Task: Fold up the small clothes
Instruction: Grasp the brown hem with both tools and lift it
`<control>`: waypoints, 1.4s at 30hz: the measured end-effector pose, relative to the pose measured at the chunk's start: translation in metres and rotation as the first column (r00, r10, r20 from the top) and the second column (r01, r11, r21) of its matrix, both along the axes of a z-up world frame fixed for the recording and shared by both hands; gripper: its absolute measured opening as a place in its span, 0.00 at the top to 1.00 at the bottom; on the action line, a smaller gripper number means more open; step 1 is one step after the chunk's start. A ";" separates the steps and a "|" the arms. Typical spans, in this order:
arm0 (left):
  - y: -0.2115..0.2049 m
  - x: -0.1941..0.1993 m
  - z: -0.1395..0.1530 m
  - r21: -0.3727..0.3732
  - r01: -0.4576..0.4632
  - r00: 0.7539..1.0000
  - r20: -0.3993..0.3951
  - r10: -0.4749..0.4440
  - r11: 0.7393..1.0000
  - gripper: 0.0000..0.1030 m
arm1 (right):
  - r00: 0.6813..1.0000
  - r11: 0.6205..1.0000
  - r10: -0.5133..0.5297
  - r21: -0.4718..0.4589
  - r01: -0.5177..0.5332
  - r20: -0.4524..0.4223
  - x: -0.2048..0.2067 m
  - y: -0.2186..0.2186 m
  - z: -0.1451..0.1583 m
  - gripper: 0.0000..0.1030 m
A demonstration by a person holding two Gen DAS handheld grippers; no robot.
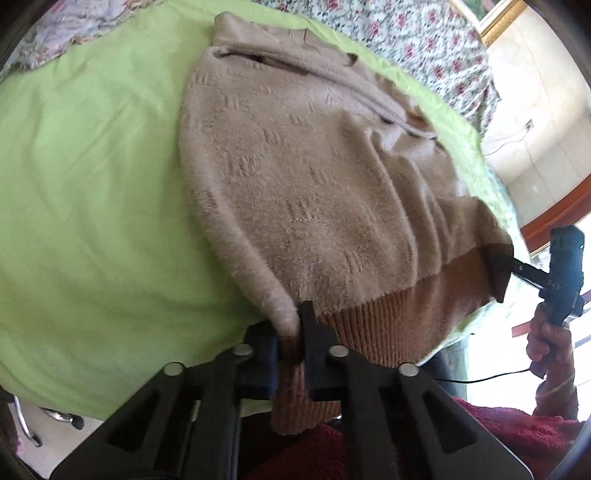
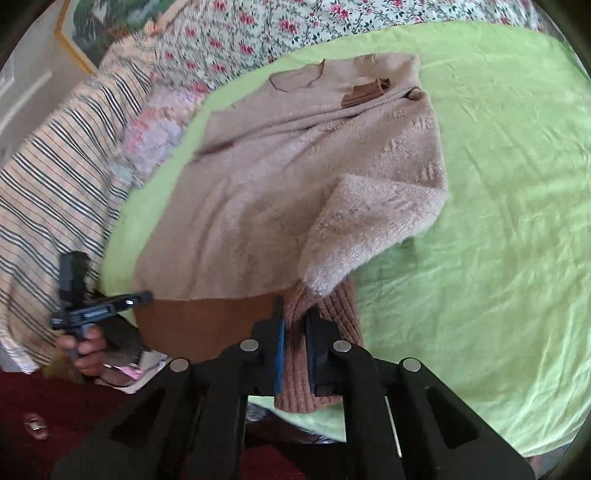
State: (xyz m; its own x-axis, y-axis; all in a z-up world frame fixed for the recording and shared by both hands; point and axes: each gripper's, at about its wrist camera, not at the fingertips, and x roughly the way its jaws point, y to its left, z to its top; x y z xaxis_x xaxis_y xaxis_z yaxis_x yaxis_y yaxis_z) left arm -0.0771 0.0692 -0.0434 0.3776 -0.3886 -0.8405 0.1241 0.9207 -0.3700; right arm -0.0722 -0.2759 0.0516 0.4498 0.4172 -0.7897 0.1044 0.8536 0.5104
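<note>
**Both hand-held grippers clamping the sweater hem**

I am watching a fuzzy beige sweater lying on a lime-green sheet that is covering the bed. My left hand-held gripper is pinching one corner of the brown ribbed hem, its jaws pressing tight on the knit. My right hand-held gripper is clenching the other hem corner, where a flap of sweater is folding over itself. The hem is lifting off the sheet between them. A floral cloth and a striped cloth are bordering the sheet. No containers are showing. The gripper bodies are hiding the sheet's near edge.
</note>
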 end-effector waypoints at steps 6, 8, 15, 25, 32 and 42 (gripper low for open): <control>0.028 -0.017 0.028 -0.030 0.039 0.994 0.099 -0.036 0.999 0.94 | 0.997 0.987 -0.077 0.142 0.076 -0.001 -0.062 -0.037 -0.001 0.92; 0.033 -0.014 0.020 -0.035 0.038 0.996 0.083 -0.035 0.999 0.94 | 0.994 0.978 -0.100 0.178 0.107 -0.044 -0.069 -0.040 -0.021 0.92; 0.037 -0.004 -0.017 -0.139 0.029 0.998 -0.042 -0.035 0.990 0.72 | 0.988 0.950 -0.134 0.274 0.151 -0.079 -0.071 -0.043 -0.052 0.86; 0.012 -0.007 -0.010 -0.110 0.086 0.996 0.022 -0.084 0.990 0.94 | 0.997 0.962 -0.076 0.263 0.074 -0.003 -0.065 -0.033 -0.048 0.92; 0.029 -0.021 0.018 -0.161 0.068 0.992 0.117 -0.049 0.985 0.95 | 0.996 0.950 -0.077 0.306 0.058 0.050 -0.077 -0.038 -0.039 0.93; 0.038 0.012 0.091 -0.240 0.050 0.956 0.291 0.022 0.970 0.95 | 0.958 0.934 -0.132 0.356 0.034 0.255 -0.027 -0.052 0.024 0.93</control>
